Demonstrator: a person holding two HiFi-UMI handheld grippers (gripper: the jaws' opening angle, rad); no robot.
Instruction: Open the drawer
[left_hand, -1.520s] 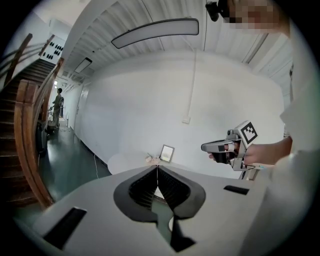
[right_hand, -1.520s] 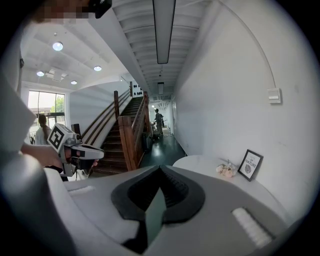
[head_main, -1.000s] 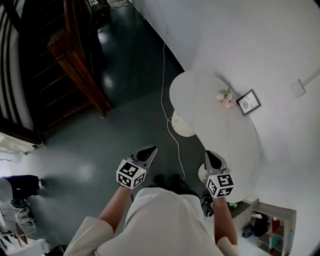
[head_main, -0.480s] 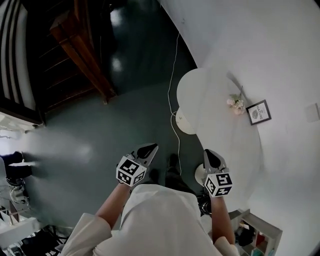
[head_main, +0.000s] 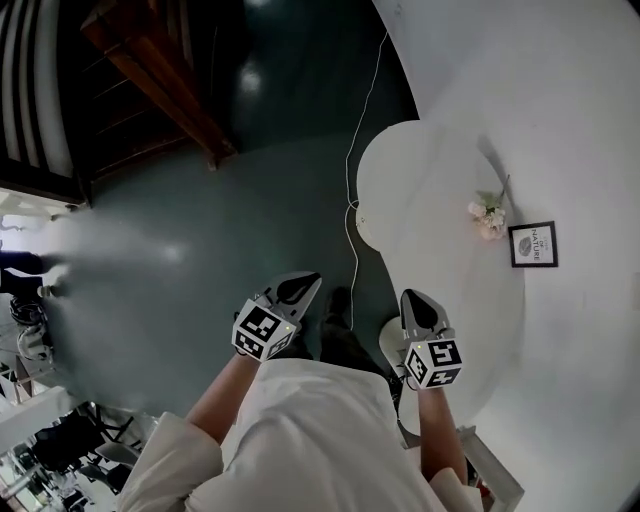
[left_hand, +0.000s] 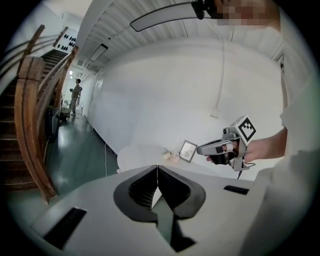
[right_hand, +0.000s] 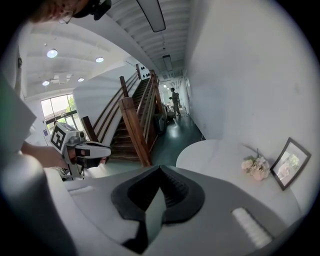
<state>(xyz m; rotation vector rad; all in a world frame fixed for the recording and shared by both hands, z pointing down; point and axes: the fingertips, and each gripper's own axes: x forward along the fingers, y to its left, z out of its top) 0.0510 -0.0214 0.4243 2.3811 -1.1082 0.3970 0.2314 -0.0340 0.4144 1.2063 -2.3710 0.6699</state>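
Note:
No drawer shows in any view. In the head view my left gripper (head_main: 300, 288) and my right gripper (head_main: 413, 303) are held side by side in front of the person's body, above the dark floor. Both are shut with nothing between the jaws. The left gripper view has its own tips (left_hand: 157, 168) meeting, with the right gripper (left_hand: 212, 148) off to the right. In the right gripper view the tips (right_hand: 160, 168) also meet, and the left gripper (right_hand: 97, 149) shows at the left.
A white rounded table (head_main: 430, 190) stands against the white wall, just right of the right gripper, bearing pale flowers (head_main: 489, 215) and a framed picture (head_main: 533, 244). A white cable (head_main: 352, 200) runs over the floor. A wooden staircase (head_main: 150, 80) rises at the far left.
The person has walked forward: the floor, staircase and table have shifted in the head view, and the table now lies closer beside the right gripper. Both grippers stay shut and empty.

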